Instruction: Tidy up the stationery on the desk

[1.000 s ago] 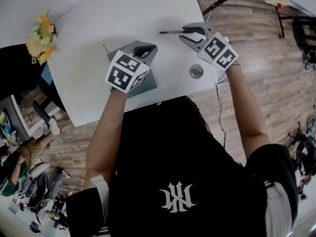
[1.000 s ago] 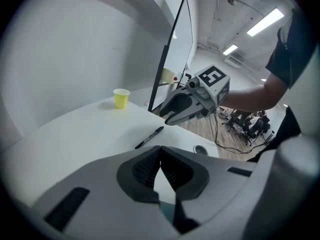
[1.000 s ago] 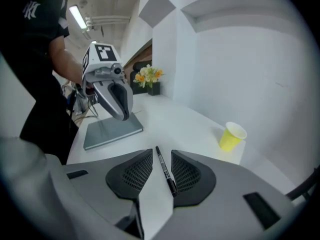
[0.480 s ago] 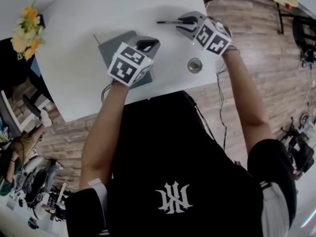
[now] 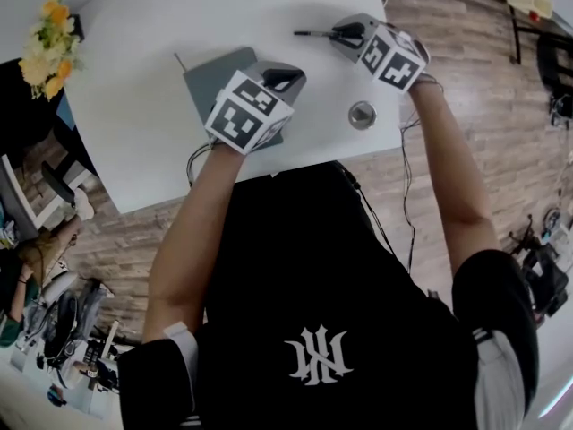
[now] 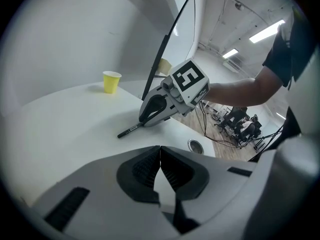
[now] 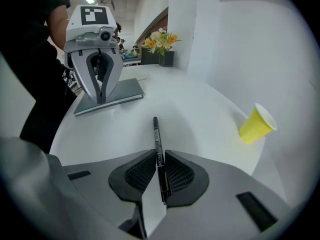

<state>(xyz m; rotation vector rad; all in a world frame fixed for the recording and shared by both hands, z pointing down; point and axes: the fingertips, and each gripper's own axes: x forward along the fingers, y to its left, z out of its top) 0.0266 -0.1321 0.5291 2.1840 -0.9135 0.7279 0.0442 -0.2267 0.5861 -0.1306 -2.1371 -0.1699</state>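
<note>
From the head view, the right gripper (image 5: pixel 345 34) was down at the far side of the white table (image 5: pixel 161 34), on a slim black pen (image 5: pixel 313 33). The pen lay flat, its long axis running across the table and its free end pointing left. The left gripper (image 5: pixel 285 77) sat over a flat grey slab (image 5: pixel 210 79) nearer the person.

In the left gripper view, that gripper's jaws were pressed together with nothing between them. Beyond them the pen poked out of the right gripper, and a yellow paper cup (image 6: pixel 111 81) stood well apart.

In the right gripper view, the jaws had just been closing and now stood narrow, pads against the pen on both sides. It ran straight out along the jaws, most of its length ahead of them.

To my eye the hold was near one end, so the long free part could swing or slide in the pads on lifting. The far tip could also drag on the table.
</note>
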